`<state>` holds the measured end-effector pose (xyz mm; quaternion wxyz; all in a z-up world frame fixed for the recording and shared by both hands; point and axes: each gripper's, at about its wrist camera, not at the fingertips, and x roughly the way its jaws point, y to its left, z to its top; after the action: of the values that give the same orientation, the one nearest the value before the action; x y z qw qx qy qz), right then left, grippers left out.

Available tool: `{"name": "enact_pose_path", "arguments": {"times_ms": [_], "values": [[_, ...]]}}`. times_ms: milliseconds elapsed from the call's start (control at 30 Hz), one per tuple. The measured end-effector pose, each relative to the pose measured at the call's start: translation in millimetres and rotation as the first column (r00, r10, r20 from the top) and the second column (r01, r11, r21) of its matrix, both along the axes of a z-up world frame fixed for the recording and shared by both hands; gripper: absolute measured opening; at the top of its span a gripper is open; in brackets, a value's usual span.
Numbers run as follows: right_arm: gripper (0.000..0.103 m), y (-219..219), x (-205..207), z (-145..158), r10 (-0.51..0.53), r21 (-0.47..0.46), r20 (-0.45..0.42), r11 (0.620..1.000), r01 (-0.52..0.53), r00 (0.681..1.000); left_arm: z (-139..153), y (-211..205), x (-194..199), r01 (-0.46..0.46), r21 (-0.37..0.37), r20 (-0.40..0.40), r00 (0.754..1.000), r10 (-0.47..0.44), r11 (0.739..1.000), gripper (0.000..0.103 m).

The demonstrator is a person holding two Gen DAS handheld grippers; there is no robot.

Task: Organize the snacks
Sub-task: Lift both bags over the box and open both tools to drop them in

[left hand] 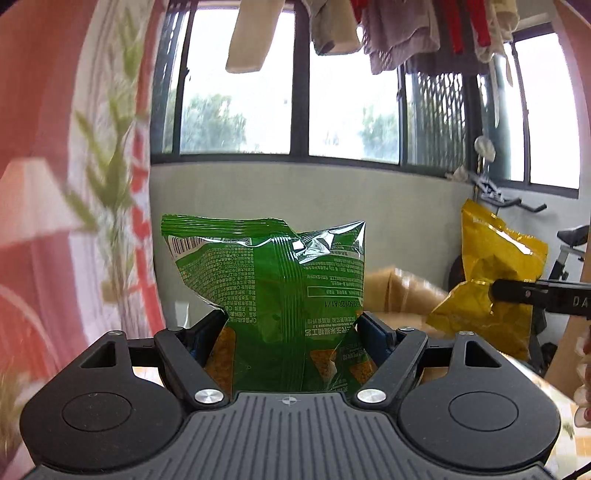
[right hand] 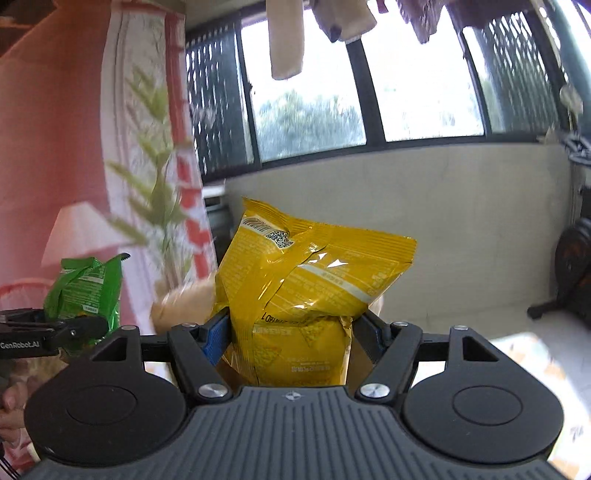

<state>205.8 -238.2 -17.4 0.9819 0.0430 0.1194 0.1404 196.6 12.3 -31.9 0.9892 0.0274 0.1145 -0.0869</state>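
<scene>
Left gripper: we have it clamped on the green snack bag. The jaws stand fairly wide, pinching the bag's lower part from both sides.
Right gripper: closed the same way on the yellow snack bag, again a wide grip low on the pack.
Green snack bag, place: centre of the left wrist view, upright between the jaws, top seal uppermost, clear of any surface.
Yellow snack bag, place: centre of the right wrist view, upright and leaning a little to the right of the frame, likewise in the air.
Why held so: we judge that gripping low keeps each puffy pack standing and leaves the sealed top free. One bag per hand lets us carry both at once towards wherever they are to be sorted.
Left wrist view only: the yellow bag from the side at the right edge of the frame, with the other gripper's finger across it; a cardboard box behind it; an exercise bike at the far right.
Right wrist view only: the green bag at lower left, small and held by the other gripper; a lamp at the left edge.
Both views: a window with laundry hanging above.
Destination: we cannot tell; no shelf or basket shows.
</scene>
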Motion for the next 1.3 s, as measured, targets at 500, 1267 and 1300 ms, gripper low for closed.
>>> {"name": "enact_pose_path", "arguments": {"times_ms": [500, 1267, 1300], "values": [[0.071, 23, 116, 9, 0.013, -0.092, -0.034, 0.996, -0.016, 0.999, 29, -25, 129, 0.027, -0.052, -0.042, 0.999, -0.029, 0.998, 0.08], [0.091, 30, 149, -9, 0.009, -0.051, -0.157, 0.999, -0.017, 0.988, -7, -2, 179, 0.025, -0.077, -0.2, 0.979, -0.04, 0.997, 0.091], [0.092, 29, 144, -7, 0.01, -0.052, -0.148, 0.998, -0.018, 0.989, -6, 1, 174, 0.022, -0.077, -0.199, 0.979, -0.037, 0.997, 0.093]]}}
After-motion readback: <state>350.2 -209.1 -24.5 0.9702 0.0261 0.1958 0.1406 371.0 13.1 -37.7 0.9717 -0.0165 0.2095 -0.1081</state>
